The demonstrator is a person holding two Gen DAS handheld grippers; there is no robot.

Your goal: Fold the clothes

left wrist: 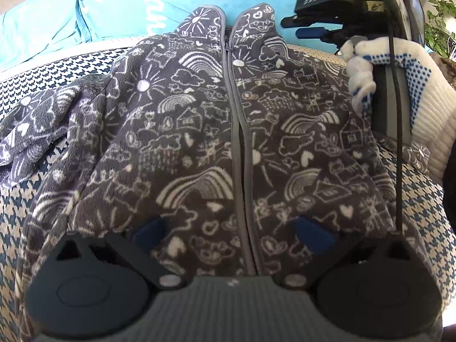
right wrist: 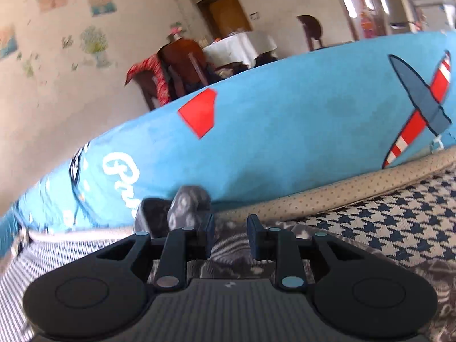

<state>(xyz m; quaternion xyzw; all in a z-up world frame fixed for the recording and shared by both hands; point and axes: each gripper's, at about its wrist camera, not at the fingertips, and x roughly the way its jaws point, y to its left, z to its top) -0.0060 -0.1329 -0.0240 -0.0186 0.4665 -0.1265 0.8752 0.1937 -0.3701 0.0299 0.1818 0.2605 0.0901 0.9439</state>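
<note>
Fleece jacket [left wrist: 216, 131], one only, spread front-up and zipped on the houndstooth cover [left wrist: 419, 199], collar toward the far blue cushion [left wrist: 119, 2]. Soft, light and limp by the look of it; likely to sag and drag, so best pinched at a shoulder seam or cuff, not mid-panel. One sleeve trailing left; the other not clearly seen. Two grippers: left gripper [left wrist: 233, 230] spread wide above the hem, holding nothing; right gripper [right wrist: 230, 235] parted over the right shoulder, gripping nothing, in a gloved hand [left wrist: 399, 85].

Jacket [left wrist: 216, 131] flat on the houndstooth cover [left wrist: 421, 199]

Behind the jacket's collar lies the cushion [left wrist: 119, 5]; the right gripper [left wrist: 293, 27] hovers at the jacket's right shoulder.
</note>
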